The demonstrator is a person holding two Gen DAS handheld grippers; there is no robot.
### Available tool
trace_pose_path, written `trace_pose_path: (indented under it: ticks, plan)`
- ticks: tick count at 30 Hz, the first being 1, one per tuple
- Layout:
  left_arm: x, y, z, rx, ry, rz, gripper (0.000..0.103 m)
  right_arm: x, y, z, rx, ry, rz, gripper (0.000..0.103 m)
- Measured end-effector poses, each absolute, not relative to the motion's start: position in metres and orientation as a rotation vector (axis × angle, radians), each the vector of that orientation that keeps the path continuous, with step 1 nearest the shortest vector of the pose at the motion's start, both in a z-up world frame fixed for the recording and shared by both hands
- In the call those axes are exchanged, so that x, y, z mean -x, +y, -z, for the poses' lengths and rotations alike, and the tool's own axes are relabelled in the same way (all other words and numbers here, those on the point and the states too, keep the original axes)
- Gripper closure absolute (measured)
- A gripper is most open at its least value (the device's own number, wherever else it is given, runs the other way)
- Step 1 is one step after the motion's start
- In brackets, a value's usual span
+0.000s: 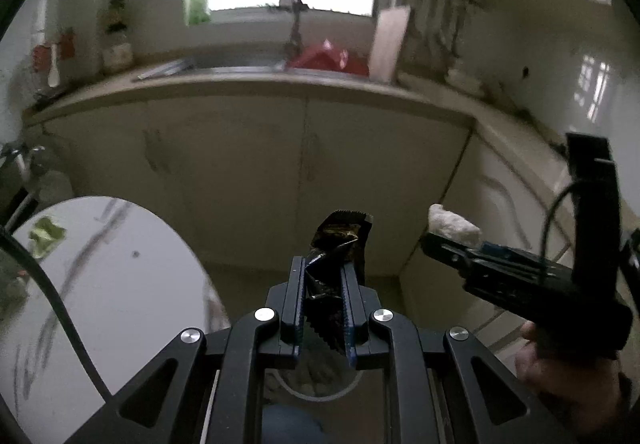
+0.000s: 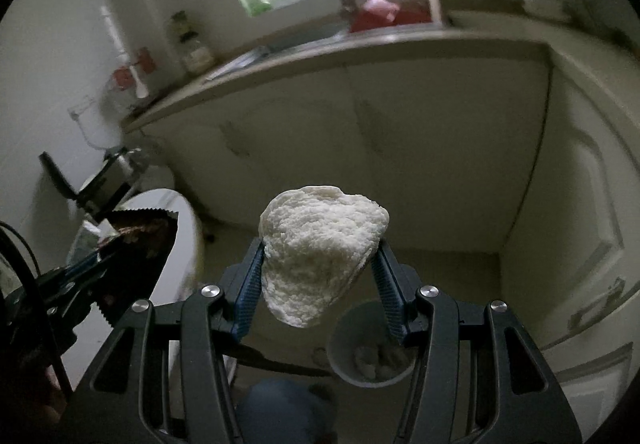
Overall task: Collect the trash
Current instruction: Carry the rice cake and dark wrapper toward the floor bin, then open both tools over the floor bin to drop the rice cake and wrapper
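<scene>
Carry step — you hold two pieces of trash, both clear of the round table (image 1: 132, 284).
Left gripper (image 1: 323, 276) pinches dark wrapper (image 1: 344, 236); right gripper (image 2: 320, 264) clamps white wad (image 2: 316, 244) — next, lower both over the bin (image 2: 352, 332).

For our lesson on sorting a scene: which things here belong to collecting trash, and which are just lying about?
Part of the job:
- dark snack wrapper in the left tool
- crumpled white tissue in the right tool
- small bin on the floor
- green scrap on the white table

Just lying about:
- red basin
- cutting board
- jar
</scene>
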State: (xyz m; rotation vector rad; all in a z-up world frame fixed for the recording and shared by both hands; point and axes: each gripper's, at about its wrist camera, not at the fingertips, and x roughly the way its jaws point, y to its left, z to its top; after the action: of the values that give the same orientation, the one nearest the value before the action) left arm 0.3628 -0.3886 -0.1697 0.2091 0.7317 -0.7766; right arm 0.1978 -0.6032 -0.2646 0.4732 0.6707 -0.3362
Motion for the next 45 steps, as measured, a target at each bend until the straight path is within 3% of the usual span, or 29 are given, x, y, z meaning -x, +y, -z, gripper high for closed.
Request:
trace_pose_path:
  ticks: [12, 27, 29, 31, 33, 36, 41, 45]
  plan:
    - [-0.424, -0.478, 0.256, -0.328, 0.932, 0.753, 0.091, -0.22, -0.658, 0.387, -0.65, 0.856, 0.344, 0.053]
    - [-0.49, -0.54, 0.322, -0.395, 1.091, 0.699, 0.086, -0.257, -0.677, 0.462, -0.753, 0.984, 0.323, 0.051]
    - [-0.492, -0.547, 0.324, -0.401, 1.094, 0.688, 0.08, -0.256, -0.677, 0.47, -0.77, 1.001, 0.326, 0.05]
    - [-0.494, -0.551, 0.324, -0.398, 1.086, 0.674, 0.059, -0.256, -0.68, 0.477, -0.791, 1.006, 0.332, 0.043]
    - [-0.496, -0.555, 0.324, -0.397, 1.072, 0.663, 0.052, -0.258, -0.683, 0.481, -0.813, 1.002, 0.349, 0.022]
    - [-0.496, -0.559, 0.324, -0.401, 1.064, 0.656, 0.041, -0.253, -0.684, 0.483, -0.845, 0.981, 0.366, 0.003]
    - [-0.483, -0.566, 0.32, -0.417, 1.025, 0.641, 0.027, -0.25, -0.681, 0.481, -0.84, 0.999, 0.396, 0.0]
    - [-0.471, -0.568, 0.318, -0.404, 0.995, 0.64, 0.023, -0.253, -0.674, 0.468, -0.829, 0.991, 0.425, 0.0]
